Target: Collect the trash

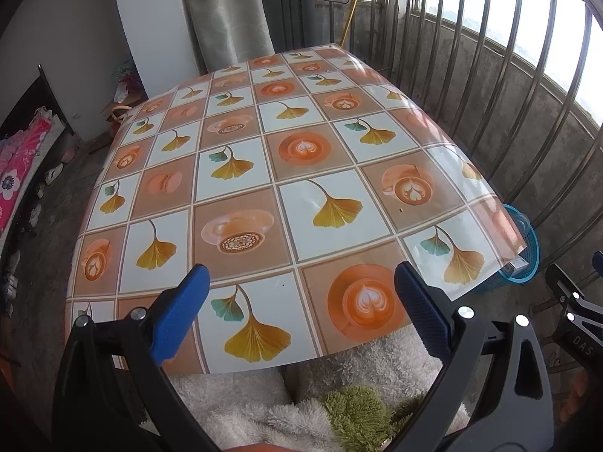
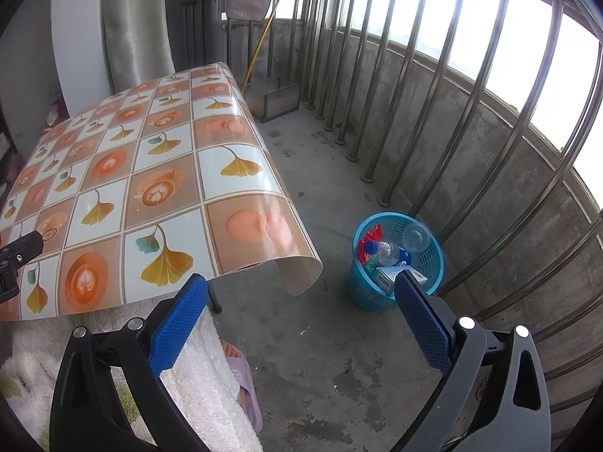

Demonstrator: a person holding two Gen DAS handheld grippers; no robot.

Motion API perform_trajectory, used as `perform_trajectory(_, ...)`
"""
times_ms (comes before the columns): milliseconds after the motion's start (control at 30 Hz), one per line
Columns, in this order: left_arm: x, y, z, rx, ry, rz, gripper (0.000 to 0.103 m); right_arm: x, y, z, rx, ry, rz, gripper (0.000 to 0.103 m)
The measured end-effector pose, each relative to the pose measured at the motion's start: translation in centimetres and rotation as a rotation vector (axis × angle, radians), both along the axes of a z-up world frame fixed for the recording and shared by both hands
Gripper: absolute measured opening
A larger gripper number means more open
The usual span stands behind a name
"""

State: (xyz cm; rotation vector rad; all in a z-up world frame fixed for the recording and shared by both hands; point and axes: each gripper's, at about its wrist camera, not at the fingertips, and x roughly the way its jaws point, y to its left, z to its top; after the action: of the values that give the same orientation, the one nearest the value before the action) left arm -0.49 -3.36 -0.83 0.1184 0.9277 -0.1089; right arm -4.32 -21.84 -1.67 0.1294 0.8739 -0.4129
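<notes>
Left gripper (image 1: 301, 282): hovering spread over patterned vinyl tablecloth (image 1: 264, 173)
Right gripper (image 2: 301, 293): hanging spread near blue plastic mesh bin (image 2: 429, 260) holding clear plastic bottle (image 2: 388, 253)

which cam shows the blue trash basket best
The right wrist view. There the blue basket stands whole on the floor by the railing, its bottle, clear cup and carton visible inside. The left wrist view catches only a sliver of it past the table's corner.
</notes>
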Motion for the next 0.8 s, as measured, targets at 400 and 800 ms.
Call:
perform_trajectory(400, -0.01, 0.13, 0.01, 0.0, 0.0, 0.001, 0.094, -0.02, 0.1, 0.21, 0.0, -0.002, -0.002, 0.097)
perform_trajectory(800, 0.04, 0.08, -0.01, 0.002, -0.001, 0.001, 0.094, -0.11, 0.05, 0.08, 0.0, -0.002, -0.003, 0.097)
